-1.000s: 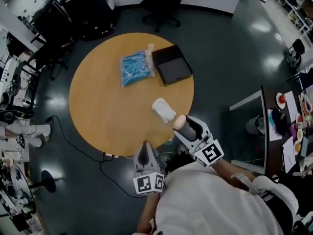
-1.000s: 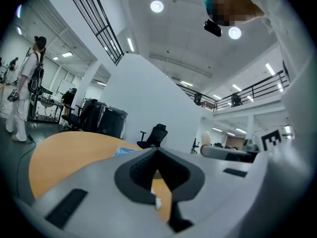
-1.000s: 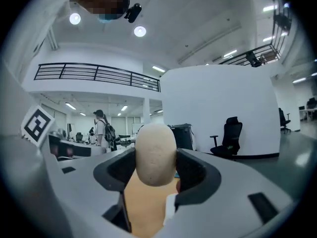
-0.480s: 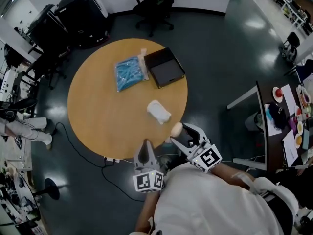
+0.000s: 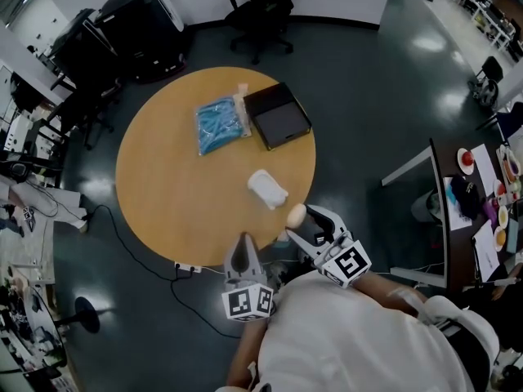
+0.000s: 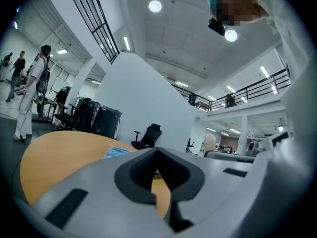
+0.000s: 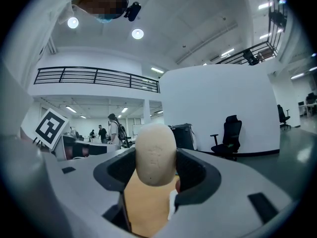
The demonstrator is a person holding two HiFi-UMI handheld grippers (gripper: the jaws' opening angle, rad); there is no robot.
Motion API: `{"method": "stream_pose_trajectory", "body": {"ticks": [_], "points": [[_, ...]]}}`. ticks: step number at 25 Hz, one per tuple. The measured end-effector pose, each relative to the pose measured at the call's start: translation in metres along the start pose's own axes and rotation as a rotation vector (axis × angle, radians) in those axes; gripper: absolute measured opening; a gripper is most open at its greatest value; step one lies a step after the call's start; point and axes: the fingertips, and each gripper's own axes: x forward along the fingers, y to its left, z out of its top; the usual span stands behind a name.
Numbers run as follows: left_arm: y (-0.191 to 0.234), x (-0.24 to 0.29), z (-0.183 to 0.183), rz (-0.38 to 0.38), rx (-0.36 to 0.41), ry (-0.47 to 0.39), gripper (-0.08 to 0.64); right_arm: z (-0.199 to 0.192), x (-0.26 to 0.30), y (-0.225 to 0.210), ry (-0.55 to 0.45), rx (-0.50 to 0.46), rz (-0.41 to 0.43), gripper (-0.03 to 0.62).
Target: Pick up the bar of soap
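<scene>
The bar of soap is a pale beige oval. My right gripper is shut on it and holds it just off the round wooden table's near right edge. In the right gripper view the soap stands upright between the two jaws. My left gripper hangs below the table's near edge with its jaws shut and nothing between them.
On the table lie a white cloth-like packet, a blue plastic bag and a black box. A power strip with cable lies on the floor by the near edge. Office chairs and black cases stand beyond the table.
My right gripper has drawn back from the table with the soap held in it, from over the edge to just beyond it. The left gripper has stayed put.
</scene>
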Motion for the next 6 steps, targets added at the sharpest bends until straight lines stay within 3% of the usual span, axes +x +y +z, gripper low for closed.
{"method": "stream_pose_trajectory", "body": {"ticks": [6], "points": [[0.0055, 0.0010, 0.0037, 0.006, -0.003, -0.006, 0.003, 0.0009, 0.0049, 0.0002, 0.002, -0.001, -0.001, 0.262]]}}
